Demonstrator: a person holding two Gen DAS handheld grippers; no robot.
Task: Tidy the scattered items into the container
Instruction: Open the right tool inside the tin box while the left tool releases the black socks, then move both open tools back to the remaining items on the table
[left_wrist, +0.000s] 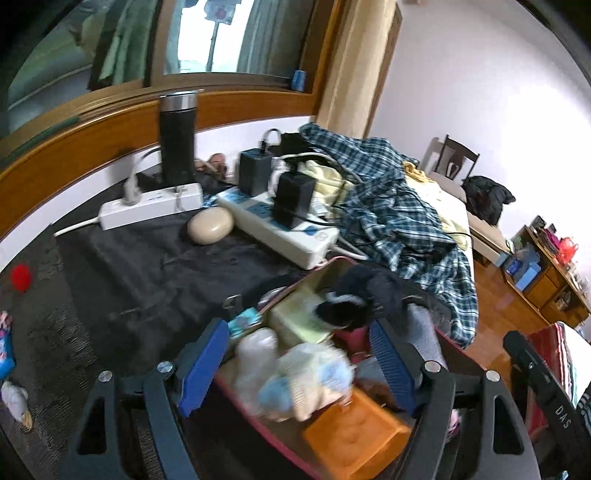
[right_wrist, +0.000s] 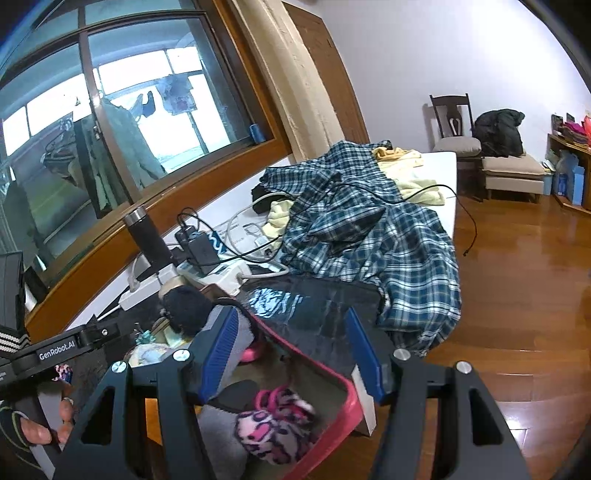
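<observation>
Bed under a black cloth — power strips, plaid shirt, pink-rimmed container on it.

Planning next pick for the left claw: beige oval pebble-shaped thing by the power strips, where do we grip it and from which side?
Grip the beige oval case across its short axis, coming down from above. It lies flat on the dark cloth, rounded and smooth, so a low side approach would likely slip off. The blue-and-white power strip sits close on its right, the white power strip just behind; front and left are free. Left claw is open.
</observation>
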